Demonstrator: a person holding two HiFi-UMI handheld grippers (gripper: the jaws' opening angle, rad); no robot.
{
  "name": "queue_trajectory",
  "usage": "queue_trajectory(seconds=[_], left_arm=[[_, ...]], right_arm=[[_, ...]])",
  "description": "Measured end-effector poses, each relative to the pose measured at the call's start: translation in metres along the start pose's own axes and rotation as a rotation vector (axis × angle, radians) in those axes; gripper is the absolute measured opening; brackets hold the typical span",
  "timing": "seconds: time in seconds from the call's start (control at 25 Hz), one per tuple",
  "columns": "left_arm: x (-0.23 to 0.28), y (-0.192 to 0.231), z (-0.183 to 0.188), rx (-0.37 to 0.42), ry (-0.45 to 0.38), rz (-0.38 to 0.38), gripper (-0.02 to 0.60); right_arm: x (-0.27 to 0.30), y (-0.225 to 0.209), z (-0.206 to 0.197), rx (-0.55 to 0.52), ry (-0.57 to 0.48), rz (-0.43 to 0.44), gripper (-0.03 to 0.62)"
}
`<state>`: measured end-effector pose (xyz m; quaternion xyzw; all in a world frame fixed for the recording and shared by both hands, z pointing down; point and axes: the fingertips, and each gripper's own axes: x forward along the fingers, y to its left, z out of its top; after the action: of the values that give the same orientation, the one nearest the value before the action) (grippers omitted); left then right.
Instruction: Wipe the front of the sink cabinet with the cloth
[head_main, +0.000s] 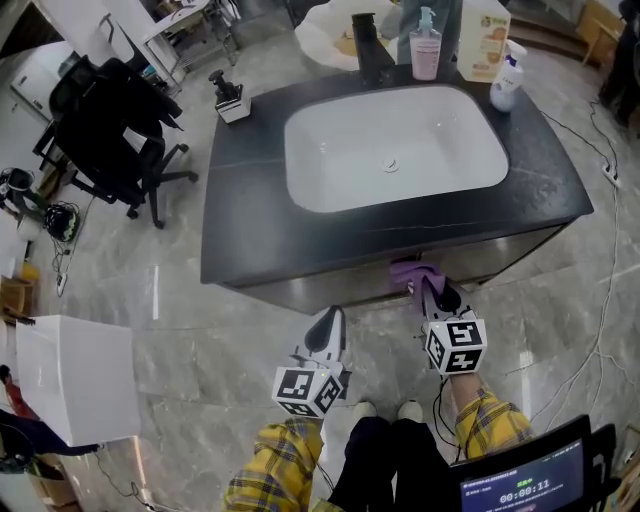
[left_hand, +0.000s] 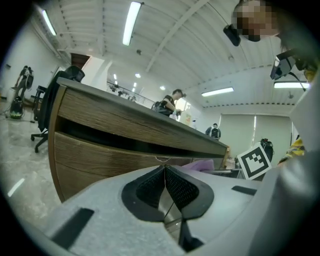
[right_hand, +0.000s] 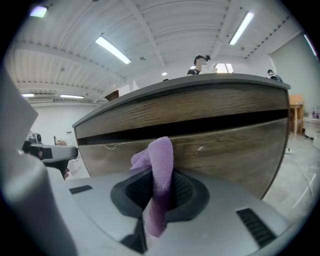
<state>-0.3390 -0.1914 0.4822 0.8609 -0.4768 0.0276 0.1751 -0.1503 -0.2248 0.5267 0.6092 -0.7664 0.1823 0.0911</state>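
Note:
The sink cabinet has a dark top (head_main: 250, 215) with a white basin (head_main: 395, 145) and a wood-grain front (right_hand: 210, 135) (left_hand: 100, 150). A purple cloth (head_main: 412, 272) (right_hand: 161, 175) is clamped in my right gripper (head_main: 432, 296) (right_hand: 159, 195), which is shut on it and holds it at the cabinet front, right of centre. My left gripper (head_main: 328, 330) (left_hand: 165, 187) is shut with nothing between its pads, and hangs a little short of the cabinet front, left of the right one.
A black office chair (head_main: 115, 125) stands to the left of the cabinet. A white box (head_main: 75, 375) sits on the floor at lower left. A faucet (head_main: 370, 45), bottles (head_main: 425, 45) and a carton (head_main: 483, 40) line the counter's back. Cables (head_main: 600, 330) trail on the floor at right.

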Motion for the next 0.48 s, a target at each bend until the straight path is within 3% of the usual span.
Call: queue_trajectory(seconds=[0.2,0.32,0.48], left_arm=[[0.007,-0.018,-0.003,0.028,0.016,-0.038,0.006],[0.000,-0.015,0.000,0.006,0.004,-0.010,0.006],[-0.027,0.001,0.004,0.015,0.005,0.043,0.006]], right_arm=[[-0.018,-0.019,-0.008,0.049,0.001,-0.042,0.040],[-0.029,0.013,-0.013,-0.003,0.001,0.048,0.040],[-0.048,0.095,-0.031,-0.101,0.021,0.241,0.040]])
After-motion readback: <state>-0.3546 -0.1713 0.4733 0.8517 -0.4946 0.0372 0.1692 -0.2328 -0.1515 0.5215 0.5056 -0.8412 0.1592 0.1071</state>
